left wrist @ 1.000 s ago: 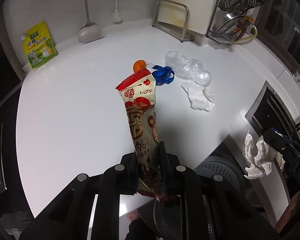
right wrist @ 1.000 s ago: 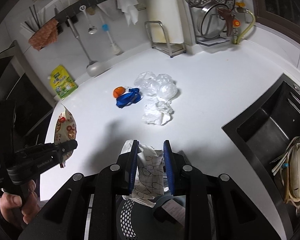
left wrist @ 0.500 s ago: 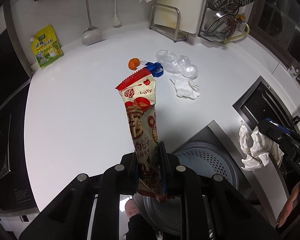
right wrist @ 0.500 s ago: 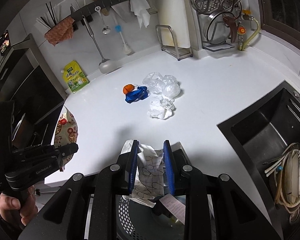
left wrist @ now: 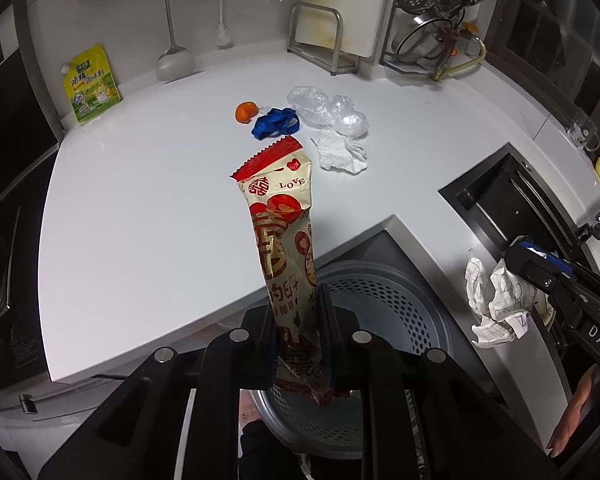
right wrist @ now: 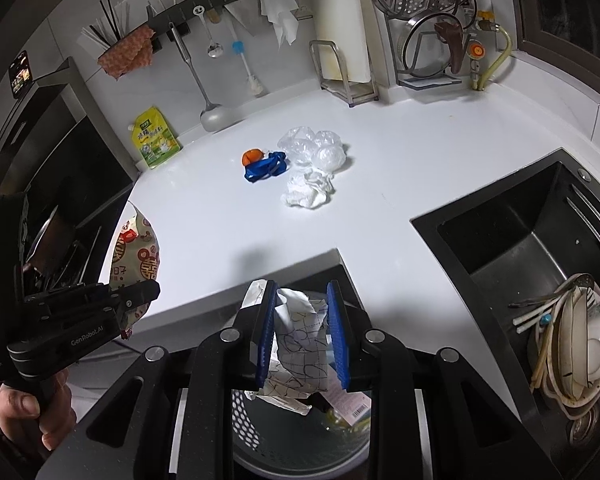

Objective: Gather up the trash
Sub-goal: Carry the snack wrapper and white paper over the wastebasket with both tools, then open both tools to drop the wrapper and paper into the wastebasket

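Note:
My left gripper [left wrist: 298, 320] is shut on a long cream and red snack wrapper [left wrist: 282, 232] and holds it above the grey perforated trash bin [left wrist: 384, 292] below the counter edge. My right gripper [right wrist: 302, 332] is shut on a crumpled patterned paper [right wrist: 300, 336] over the same bin [right wrist: 300, 440]. It also shows in the left wrist view [left wrist: 496, 304]. On the white counter [left wrist: 148, 184] lie an orange scrap [left wrist: 245, 112], a blue strap [left wrist: 276, 122], clear plastic film [left wrist: 328, 110] and a crumpled white tissue [left wrist: 342, 152].
A black sink [right wrist: 520, 240] with stacked dishes [right wrist: 576, 340] lies at the right. A yellow-green pouch [right wrist: 156, 138], a ladle [right wrist: 212, 114], a cutting board rack [right wrist: 346, 76] and a pot-lid rack [right wrist: 432, 44] stand along the back wall. A stove [left wrist: 0, 248] is at the left.
Both grippers have pulled back from the counter with their loads; the trash bin has come into view under them. The items on the counter have not moved.

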A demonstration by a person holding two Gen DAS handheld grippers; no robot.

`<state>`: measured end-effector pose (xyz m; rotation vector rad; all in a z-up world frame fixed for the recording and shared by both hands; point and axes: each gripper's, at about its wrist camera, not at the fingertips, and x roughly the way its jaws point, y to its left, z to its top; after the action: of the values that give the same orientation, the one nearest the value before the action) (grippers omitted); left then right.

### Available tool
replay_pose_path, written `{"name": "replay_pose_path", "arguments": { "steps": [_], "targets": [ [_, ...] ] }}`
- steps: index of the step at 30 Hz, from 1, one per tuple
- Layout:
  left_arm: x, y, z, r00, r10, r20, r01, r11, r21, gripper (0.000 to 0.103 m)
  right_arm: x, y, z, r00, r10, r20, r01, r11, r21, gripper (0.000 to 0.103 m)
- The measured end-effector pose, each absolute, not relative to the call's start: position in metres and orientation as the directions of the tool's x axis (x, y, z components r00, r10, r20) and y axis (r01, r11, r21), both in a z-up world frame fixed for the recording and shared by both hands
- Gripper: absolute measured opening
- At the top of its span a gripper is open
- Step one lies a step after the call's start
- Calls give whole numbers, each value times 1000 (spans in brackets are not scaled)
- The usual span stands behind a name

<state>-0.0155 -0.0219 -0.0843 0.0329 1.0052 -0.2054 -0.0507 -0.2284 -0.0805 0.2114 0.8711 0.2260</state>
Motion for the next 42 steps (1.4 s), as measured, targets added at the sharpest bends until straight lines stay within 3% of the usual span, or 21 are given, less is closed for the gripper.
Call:
{"name": "replay_pose_path", "arguments": {
  "steps": [42],
  "targets": [
    [-73, -49, -146, 404, -140, -904, 179, 981, -72, 18, -87, -228, -135, 520, 328, -789, -149, 944, 294, 25]
  ]
}}
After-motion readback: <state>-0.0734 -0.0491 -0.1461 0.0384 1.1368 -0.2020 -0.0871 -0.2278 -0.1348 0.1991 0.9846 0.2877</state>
